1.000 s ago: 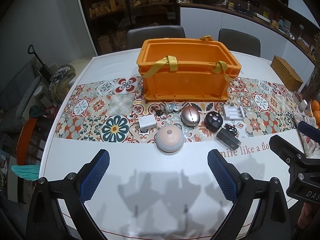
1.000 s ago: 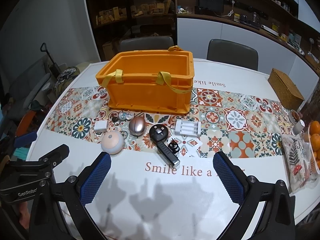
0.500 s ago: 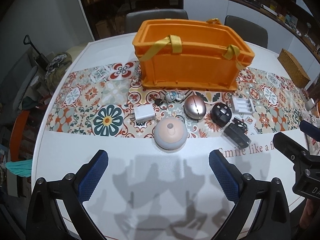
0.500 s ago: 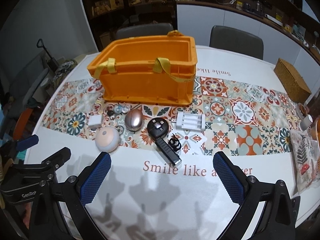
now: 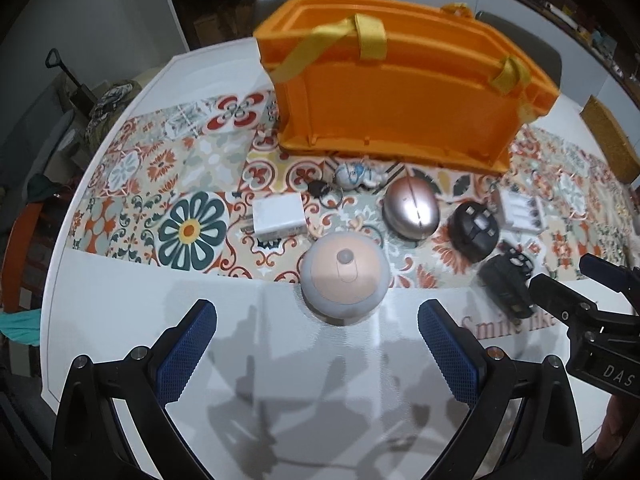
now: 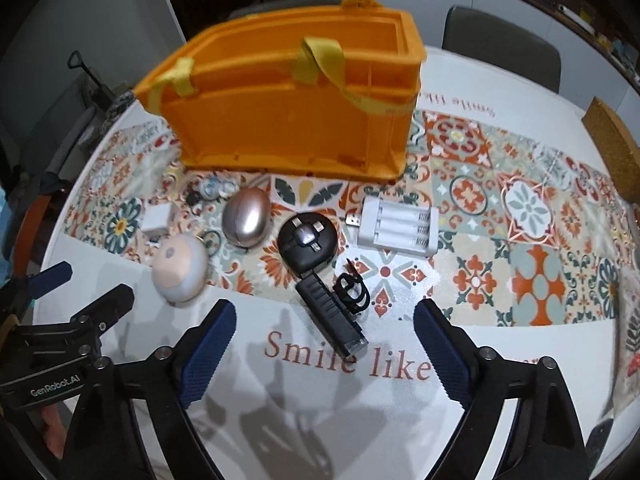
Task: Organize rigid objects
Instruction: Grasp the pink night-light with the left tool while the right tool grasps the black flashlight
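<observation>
An empty orange crate with yellow straps stands on the tiled runner; it also shows in the right wrist view. In front of it lie a white adapter, a small keychain figure, a rose-gold oval case, a round black cable reel, a white battery charger, a black bike light and a round peach lamp. My left gripper is open, just short of the peach lamp. My right gripper is open, just short of the bike light.
The white table has printed red lettering near its front. A woven box sits at the right edge. Chairs stand behind the table. A patterned cushion lies at far right.
Both grippers have moved forward and lower toward the row of objects; the lamp and bike light now sit much closer to the open fingers. Nothing on the table has moved.
</observation>
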{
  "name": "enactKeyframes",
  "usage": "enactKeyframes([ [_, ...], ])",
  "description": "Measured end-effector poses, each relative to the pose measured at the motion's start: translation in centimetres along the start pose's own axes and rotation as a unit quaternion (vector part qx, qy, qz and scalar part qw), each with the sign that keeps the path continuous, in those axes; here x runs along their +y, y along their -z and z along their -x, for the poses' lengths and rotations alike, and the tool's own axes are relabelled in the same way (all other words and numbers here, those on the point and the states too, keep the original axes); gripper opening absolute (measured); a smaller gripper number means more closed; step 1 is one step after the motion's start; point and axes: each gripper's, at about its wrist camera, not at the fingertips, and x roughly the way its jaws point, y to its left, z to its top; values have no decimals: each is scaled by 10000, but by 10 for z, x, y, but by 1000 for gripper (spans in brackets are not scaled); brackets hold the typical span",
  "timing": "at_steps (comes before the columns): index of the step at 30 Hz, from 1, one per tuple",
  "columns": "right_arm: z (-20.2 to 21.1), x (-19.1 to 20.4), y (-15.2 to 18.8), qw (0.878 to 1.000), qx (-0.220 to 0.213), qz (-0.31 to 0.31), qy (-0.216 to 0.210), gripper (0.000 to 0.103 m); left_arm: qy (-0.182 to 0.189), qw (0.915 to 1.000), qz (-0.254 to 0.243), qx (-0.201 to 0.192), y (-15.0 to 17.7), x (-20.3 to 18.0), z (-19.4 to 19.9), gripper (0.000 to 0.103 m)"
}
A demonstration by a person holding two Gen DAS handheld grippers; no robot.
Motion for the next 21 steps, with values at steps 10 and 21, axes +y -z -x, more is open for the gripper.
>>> enactKeyframes([
  [10,-54,-7,-3,9982,566,-90,-200,75,34,9994,70,328,-1,0,-33,103],
  [21,-78,-5,-4,9981,589,-99,-153,59,196,9984,210,488,-2,6,-51,103],
])
